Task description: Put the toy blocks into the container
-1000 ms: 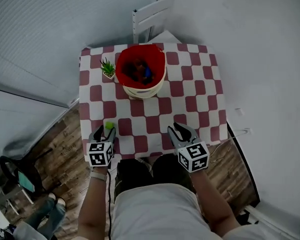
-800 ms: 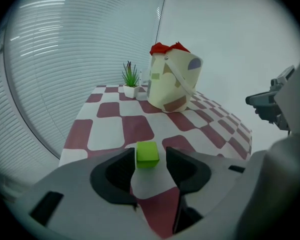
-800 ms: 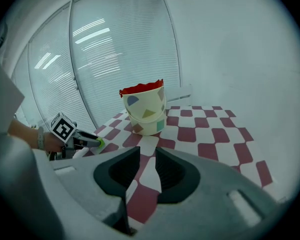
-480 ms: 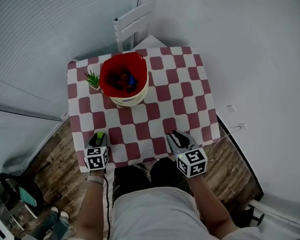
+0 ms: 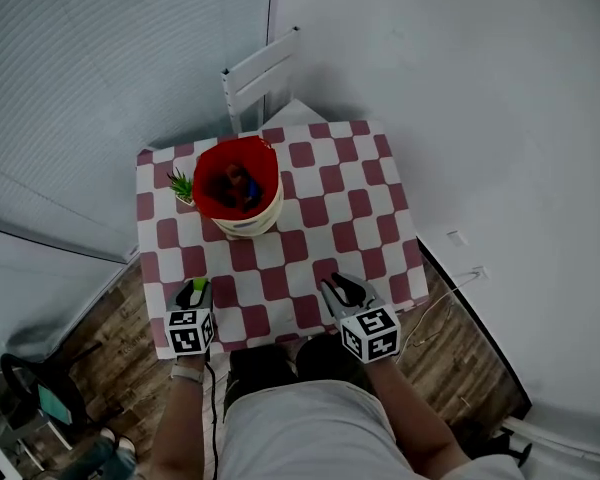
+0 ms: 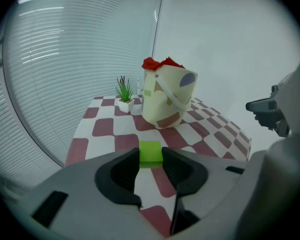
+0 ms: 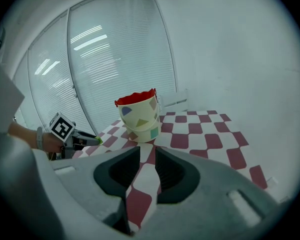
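Observation:
A cream bucket with a red lining (image 5: 237, 188) stands at the far left of the checked table (image 5: 330, 203), with several toy blocks inside. In the left gripper view the bucket (image 6: 167, 96) is ahead and slightly right. My left gripper (image 5: 194, 290) is over the table's near left edge, shut on a green block (image 6: 150, 153) that sits between its tips (image 6: 150, 159). My right gripper (image 5: 338, 290) hovers over the near edge with a narrow gap (image 7: 147, 154) and nothing in it. From the right gripper view the bucket (image 7: 139, 115) is ahead and the left gripper (image 7: 80, 139) is at the left.
A small potted plant (image 5: 183, 185) stands just left of the bucket. A white chair (image 5: 260, 68) is behind the table. Blinds run along the left and a white wall (image 5: 480, 118) along the right. Wooden floor (image 5: 110, 338) borders the table's near side.
The left gripper closed on the green block that lay in front of it and now holds it. Both grippers drew back towards the near edge, and the head view pulled away.

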Demonstrator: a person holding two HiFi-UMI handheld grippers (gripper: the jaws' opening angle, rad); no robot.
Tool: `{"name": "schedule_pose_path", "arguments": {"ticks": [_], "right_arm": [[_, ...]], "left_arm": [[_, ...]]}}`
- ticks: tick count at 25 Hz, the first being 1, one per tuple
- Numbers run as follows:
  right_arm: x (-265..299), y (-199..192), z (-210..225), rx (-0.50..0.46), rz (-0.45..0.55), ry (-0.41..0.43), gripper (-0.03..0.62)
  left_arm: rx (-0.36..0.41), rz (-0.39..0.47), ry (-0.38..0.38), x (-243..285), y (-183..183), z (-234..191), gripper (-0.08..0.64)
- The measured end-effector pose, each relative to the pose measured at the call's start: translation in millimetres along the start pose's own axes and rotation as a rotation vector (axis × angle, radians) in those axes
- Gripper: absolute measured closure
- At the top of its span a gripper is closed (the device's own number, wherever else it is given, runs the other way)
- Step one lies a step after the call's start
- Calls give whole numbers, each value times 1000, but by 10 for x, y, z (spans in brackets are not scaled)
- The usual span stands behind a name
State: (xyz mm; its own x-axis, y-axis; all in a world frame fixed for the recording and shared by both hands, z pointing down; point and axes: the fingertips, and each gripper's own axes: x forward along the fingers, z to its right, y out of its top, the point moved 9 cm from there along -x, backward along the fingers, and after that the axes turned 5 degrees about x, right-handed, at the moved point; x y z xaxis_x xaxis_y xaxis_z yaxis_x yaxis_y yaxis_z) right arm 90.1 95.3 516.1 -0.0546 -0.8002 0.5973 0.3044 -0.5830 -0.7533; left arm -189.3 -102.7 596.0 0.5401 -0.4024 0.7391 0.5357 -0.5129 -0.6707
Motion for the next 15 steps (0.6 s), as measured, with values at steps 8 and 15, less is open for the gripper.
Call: {"name": "schedule_pose_path", "arguments": {"ticks": [8, 15], "right_arm": [[49, 241, 22, -9, 28, 68, 499], [106, 525, 55, -26, 70, 121, 499]], "left_arm": [[43, 97, -6, -245, 585, 200, 419], [35, 182, 12, -358, 1095, 344, 419]]}}
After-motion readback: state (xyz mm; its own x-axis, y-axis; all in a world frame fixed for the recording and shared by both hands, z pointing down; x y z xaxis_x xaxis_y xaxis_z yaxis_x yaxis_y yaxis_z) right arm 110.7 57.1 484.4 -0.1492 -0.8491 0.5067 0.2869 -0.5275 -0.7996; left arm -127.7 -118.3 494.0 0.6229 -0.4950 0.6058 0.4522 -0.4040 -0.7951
